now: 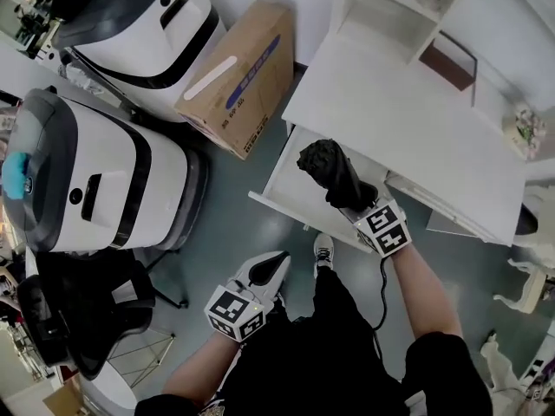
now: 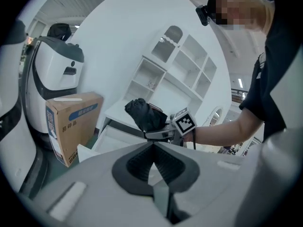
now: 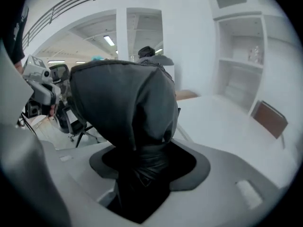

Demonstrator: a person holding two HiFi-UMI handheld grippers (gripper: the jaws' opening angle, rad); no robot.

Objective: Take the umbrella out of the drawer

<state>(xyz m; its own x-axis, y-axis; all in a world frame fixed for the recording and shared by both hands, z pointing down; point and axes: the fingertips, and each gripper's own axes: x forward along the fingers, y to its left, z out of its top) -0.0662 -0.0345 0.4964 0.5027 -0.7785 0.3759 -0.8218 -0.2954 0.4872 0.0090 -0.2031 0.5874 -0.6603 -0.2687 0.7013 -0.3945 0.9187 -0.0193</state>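
Black folded fabric umbrella (image 1: pixel 332 167): clamped at its lower end in the right claw (image 1: pixel 351 199), held tilted above the open white drawer (image 1: pixel 286 193) of the white counter (image 1: pixel 390 102). Left claw (image 2: pixel 152 146): jaws together, nothing between them, well apart from the drawer.

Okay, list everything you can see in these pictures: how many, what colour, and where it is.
umbrella: 1, black, folded, held above the open drawer
drawer: 1, white, pulled open under the desk
desk: 1, white, right of centre
shelf unit: 1, white, at the desk's far side
cardboard box: 1, brown with blue label, on the floor left of the desk
machines: 2, white and grey, left side
office chair: 1, black, lower left
right hand-held gripper: 1, shut on the umbrella
left hand-held gripper: 1, jaws together, empty, near the person's legs
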